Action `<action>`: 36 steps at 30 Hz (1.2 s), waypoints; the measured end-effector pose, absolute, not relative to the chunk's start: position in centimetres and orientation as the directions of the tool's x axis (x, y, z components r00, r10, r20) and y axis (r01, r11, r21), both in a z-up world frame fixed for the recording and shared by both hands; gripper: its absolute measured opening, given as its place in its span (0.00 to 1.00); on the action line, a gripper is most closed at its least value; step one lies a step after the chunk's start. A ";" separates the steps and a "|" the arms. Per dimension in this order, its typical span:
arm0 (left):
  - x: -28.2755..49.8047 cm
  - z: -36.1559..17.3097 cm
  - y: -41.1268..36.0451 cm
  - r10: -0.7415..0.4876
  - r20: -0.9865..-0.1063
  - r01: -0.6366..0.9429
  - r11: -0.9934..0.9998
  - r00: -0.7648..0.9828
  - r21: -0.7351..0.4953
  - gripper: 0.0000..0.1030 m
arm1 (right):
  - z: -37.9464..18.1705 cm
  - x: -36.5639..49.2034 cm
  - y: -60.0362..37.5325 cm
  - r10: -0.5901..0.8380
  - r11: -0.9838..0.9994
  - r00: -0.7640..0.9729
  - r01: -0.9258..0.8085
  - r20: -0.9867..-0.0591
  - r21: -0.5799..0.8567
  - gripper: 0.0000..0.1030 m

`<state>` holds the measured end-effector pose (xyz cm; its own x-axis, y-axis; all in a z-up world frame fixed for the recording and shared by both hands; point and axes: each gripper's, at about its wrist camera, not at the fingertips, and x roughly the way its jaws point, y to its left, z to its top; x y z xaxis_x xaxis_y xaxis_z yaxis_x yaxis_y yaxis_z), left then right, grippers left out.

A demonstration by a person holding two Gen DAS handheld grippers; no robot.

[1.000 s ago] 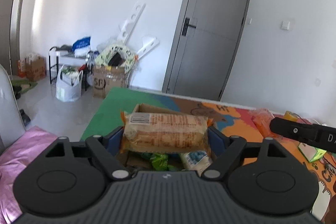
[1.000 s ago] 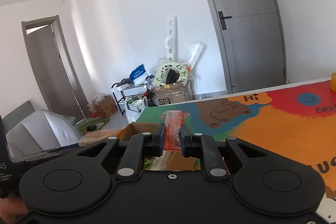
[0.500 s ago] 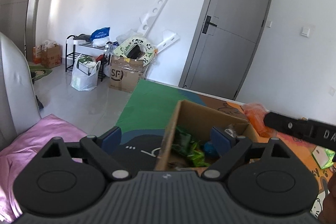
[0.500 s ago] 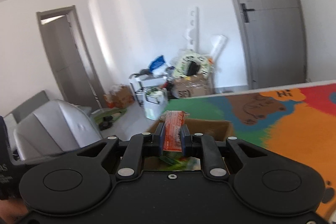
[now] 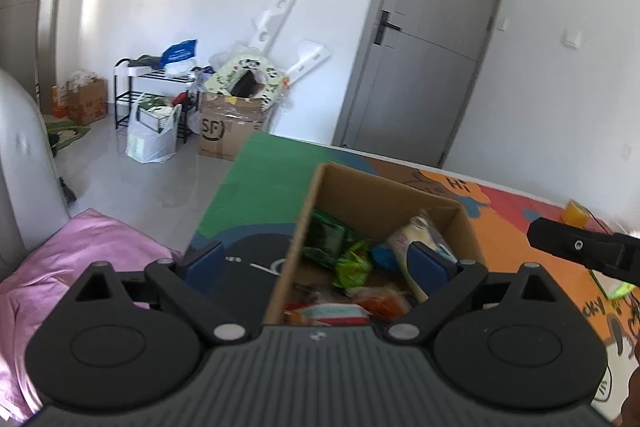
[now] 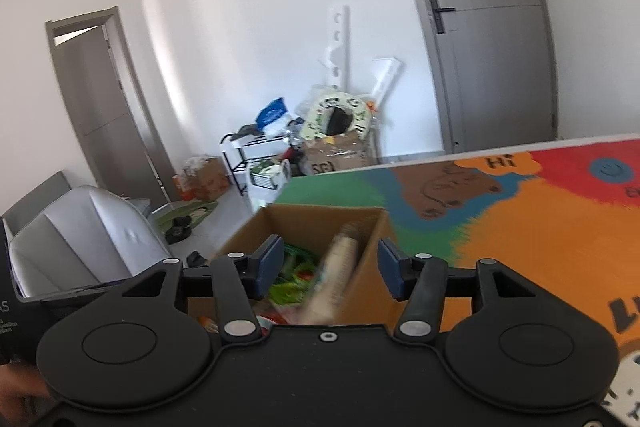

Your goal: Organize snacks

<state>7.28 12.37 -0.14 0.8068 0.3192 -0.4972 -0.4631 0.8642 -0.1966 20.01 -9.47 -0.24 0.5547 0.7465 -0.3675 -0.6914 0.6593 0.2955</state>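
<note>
With both the left gripper (image 5: 316, 261) and right gripper (image 6: 328, 263) open and empty, having just spread, lift clear of the cardboard box (image 5: 384, 195) without snagging its near rim.

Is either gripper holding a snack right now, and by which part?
Neither: left gripper and right gripper have just opened, empty, above the cardboard box.

Two wrist cameras, both looking over an open cardboard box toward the same room corner.

The left wrist view sits close behind the left gripper (image 5: 316, 261), tilted down over the box (image 5: 316, 195) on the tabletop (image 5: 260, 179), facing the grey door (image 5: 424, 67). The right wrist view looks along the right gripper (image 6: 326, 265) from the box's (image 6: 320, 223) other side. Both share the box, the colourful tabletop (image 6: 540, 227), the door (image 6: 492, 47) and the clutter against the wall.
</note>
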 end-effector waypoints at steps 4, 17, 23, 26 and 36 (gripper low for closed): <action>7.4 0.1 10.9 0.292 -0.499 -0.429 0.885 0.816 -0.184 0.96 | -0.5 20.1 -11.0 0.726 0.683 0.577 -0.665 -0.373 0.301 0.56; 7.5 0.9 6.5 0.227 -0.512 -0.341 0.930 0.828 -0.139 0.99 | -0.5 18.6 -16.8 0.653 0.757 0.659 -0.578 -0.372 0.306 0.88; 7.2 1.2 4.7 0.192 -0.521 -0.295 0.948 0.832 -0.122 0.99 | -0.3 17.6 -19.4 0.620 0.785 0.694 -0.544 -0.366 0.298 1.00; 6.7 1.3 4.0 0.177 -0.519 -0.275 0.954 0.836 -0.117 1.00 | -0.1 17.2 -20.7 0.604 0.797 0.707 -0.527 -0.368 0.296 1.00; 5.1 2.1 2.5 0.136 -0.524 -0.225 0.968 0.841 -0.110 1.00 | 0.2 15.0 -23.4 0.543 0.839 0.740 -0.464 -0.396 0.284 1.00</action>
<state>5.12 2.49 2.05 0.8407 0.1358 -0.5242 -0.2249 0.9682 -0.1098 15.04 -23.43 0.21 0.7401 0.5433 -0.3963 -0.4638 0.8391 0.2842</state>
